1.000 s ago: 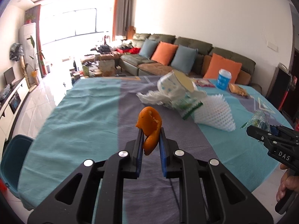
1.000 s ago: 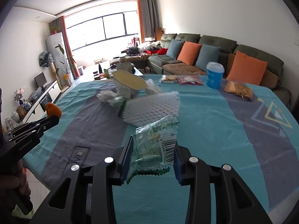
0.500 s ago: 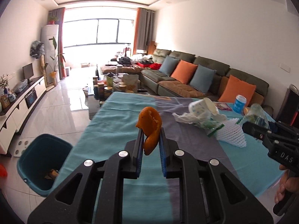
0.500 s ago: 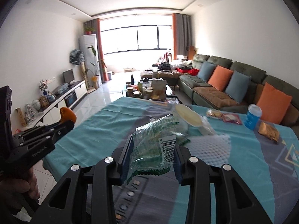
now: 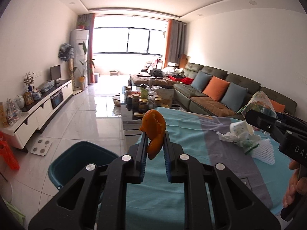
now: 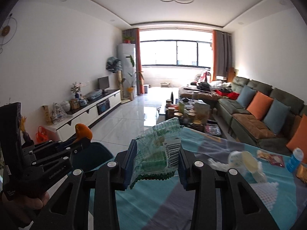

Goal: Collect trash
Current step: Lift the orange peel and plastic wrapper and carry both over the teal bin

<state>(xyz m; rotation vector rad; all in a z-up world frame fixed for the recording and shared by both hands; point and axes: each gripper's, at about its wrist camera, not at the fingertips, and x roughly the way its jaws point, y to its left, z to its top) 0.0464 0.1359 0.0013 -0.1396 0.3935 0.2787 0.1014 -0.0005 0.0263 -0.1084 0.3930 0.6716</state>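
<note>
left claw is clamped on the orange peel, peel sticking up between the blue pads. right claw is gripping the clear green-printed wrapper, barcode side toward the right finger. both grips look the same as a second ago, nothing slipped.

what changed: both views have swung away from the bench middle toward its left edge and the open room. a second ago the left camera looked across the cloth at the trash pile; now the teal bin on the floor is in full view, just beside the bench edge and below-left of the peel. in the right view the bin shows partly, behind the left claw, which sits left of and near the wrapper.

my read: pickup is done for these two items, this is the carry to the bin. next is get each claw over the bin mouth and release. peel is not over the opening yet, wrapper is further off.

left behind on the bench: crumpled tissue wad, white foam net, blue cup, snack packets further back. so more trips are needed.
</note>
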